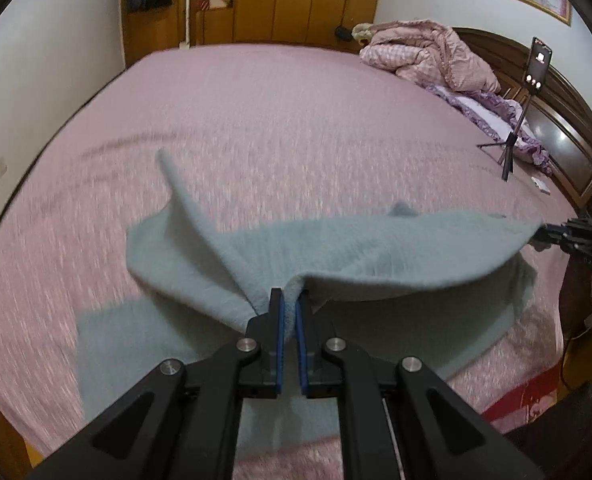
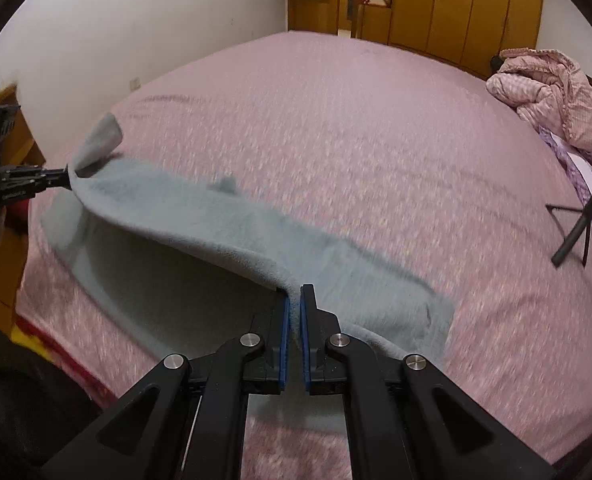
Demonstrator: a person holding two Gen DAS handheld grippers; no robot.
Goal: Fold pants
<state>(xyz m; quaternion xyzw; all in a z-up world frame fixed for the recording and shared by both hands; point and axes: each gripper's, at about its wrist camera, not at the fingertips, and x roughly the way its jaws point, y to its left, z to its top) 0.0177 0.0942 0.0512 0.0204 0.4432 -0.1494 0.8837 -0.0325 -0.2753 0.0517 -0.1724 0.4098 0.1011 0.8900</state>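
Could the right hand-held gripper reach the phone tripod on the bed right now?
Probably not as things stand. The right hand-held gripper is shut on the grey pants, which the left hand-held gripper also holds. The tripod stands apart across bare bedspread, so only the pants tie it up.

A pink-covered bed carries grey pants, a crumpled quilt, and a tripod.

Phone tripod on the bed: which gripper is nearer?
Right. The right gripper, pinching the grey pants, is at the end toward the tripod. The left gripper pinches the opposite end, farther away.
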